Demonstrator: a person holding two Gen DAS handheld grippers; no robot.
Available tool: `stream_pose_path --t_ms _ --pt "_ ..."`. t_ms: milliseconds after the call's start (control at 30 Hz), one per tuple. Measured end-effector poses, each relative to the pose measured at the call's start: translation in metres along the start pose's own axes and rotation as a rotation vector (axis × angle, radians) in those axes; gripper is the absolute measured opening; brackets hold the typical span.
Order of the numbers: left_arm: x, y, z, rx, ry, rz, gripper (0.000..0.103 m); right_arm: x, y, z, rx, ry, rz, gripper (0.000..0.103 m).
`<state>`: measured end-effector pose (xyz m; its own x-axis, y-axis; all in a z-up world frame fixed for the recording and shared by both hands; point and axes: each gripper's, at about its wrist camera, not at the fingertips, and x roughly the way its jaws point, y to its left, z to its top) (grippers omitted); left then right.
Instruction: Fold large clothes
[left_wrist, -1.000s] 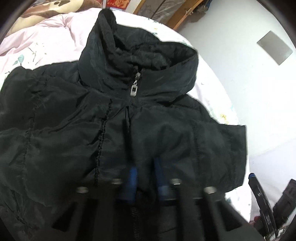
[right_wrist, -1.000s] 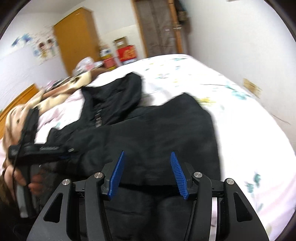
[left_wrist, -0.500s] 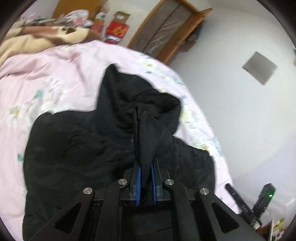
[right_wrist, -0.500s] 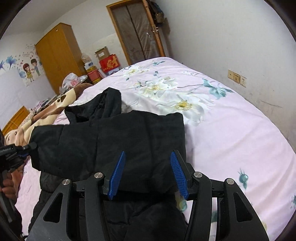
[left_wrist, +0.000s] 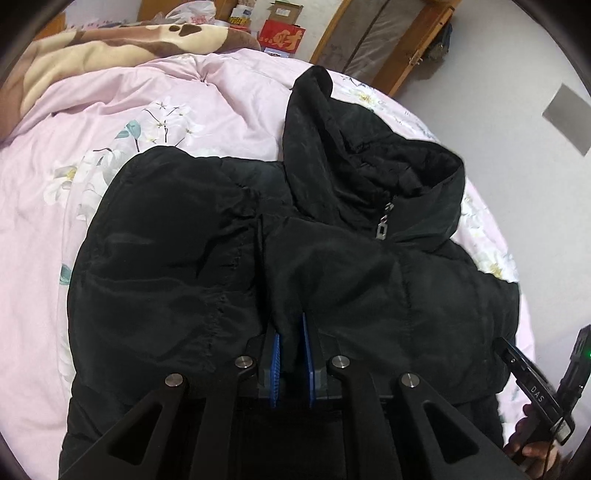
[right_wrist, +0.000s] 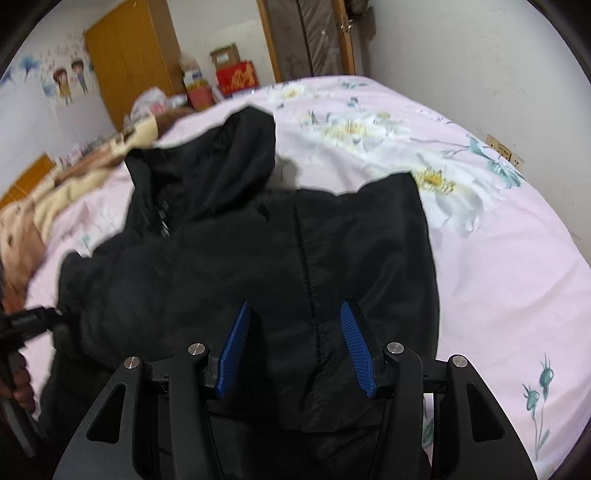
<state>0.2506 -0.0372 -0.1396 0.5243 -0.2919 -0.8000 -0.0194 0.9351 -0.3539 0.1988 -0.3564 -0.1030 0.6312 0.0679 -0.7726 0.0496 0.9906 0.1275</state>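
A black padded jacket (left_wrist: 369, 280) lies on the pink flowered bed (left_wrist: 166, 110), hood (left_wrist: 332, 147) pointing away, zipper pull (left_wrist: 382, 229) at the collar. Its lower part is doubled over the chest. My left gripper (left_wrist: 291, 321) pinches a thin fold of that fabric between its blue pads, and its jaws are opening slightly. In the right wrist view the jacket (right_wrist: 221, 258) fills the gap of my right gripper (right_wrist: 295, 314), whose pads stand half apart on a thick bunch of it. A hand (left_wrist: 528, 443) on the right tool's handle shows at the lower right.
A brown and cream blanket (left_wrist: 110, 44) is heaped at the bed's far left. Beyond the bed stand a red box (left_wrist: 282, 35), a wooden door (left_wrist: 388, 33) and an orange wardrobe (right_wrist: 129, 62). A white wall with sockets (right_wrist: 506, 149) runs along the bed's right side.
Both grippers have carried the jacket's lower part forward toward the hood and lowered it. The raised fold seen half a second ago now lies over the chest.
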Motion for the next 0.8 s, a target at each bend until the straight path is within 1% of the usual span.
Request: stream_pose_path --t_ms 67,133,300,400,433,467,500,533,567,633,700,767,800 --pt "0.008 0.002 -0.001 0.000 0.017 0.010 0.012 0.011 0.002 -0.005 -0.034 0.027 -0.018 0.052" --pt "0.017 0.008 -0.002 -0.034 0.041 0.007 0.014 0.018 0.002 -0.009 -0.056 0.039 -0.030 0.052" --pt "0.024 -0.001 -0.004 0.038 0.048 0.059 0.017 0.029 0.005 -0.014 -0.078 0.053 -0.062 0.052" --pt "0.012 -0.003 0.001 0.030 0.063 0.048 0.020 0.027 0.005 -0.011 -0.072 0.075 -0.075 0.052" --pt "0.006 -0.002 0.003 0.031 0.062 0.043 0.022 0.024 0.005 -0.008 -0.063 0.081 -0.073 0.052" --pt "-0.002 -0.001 0.005 0.030 0.059 0.026 0.032 0.014 0.003 -0.005 -0.038 0.065 -0.058 0.052" --pt "-0.010 0.000 0.007 0.033 0.053 0.005 0.047 0.005 0.002 -0.001 -0.020 0.035 -0.032 0.052" --pt "-0.020 0.001 0.009 0.048 0.037 -0.004 0.055 -0.004 0.001 0.002 -0.004 0.003 -0.001 0.052" --pt "-0.028 0.002 0.012 0.056 0.019 -0.004 0.059 -0.015 0.000 0.006 0.010 -0.028 0.029 0.052" --pt "-0.042 0.002 0.019 0.081 -0.008 -0.011 0.059 -0.026 0.000 0.013 0.017 -0.048 0.045 0.053" --pt "-0.053 0.004 0.030 0.077 -0.023 -0.023 0.060 -0.033 0.001 0.021 0.015 -0.058 0.070 0.053" --pt "-0.058 0.007 0.040 0.068 -0.030 -0.037 0.064 -0.038 0.003 0.026 0.016 -0.068 0.075 0.055" --pt "-0.059 0.008 0.046 0.061 -0.034 -0.027 0.065 -0.039 0.003 0.029 0.017 -0.071 0.075 0.056"
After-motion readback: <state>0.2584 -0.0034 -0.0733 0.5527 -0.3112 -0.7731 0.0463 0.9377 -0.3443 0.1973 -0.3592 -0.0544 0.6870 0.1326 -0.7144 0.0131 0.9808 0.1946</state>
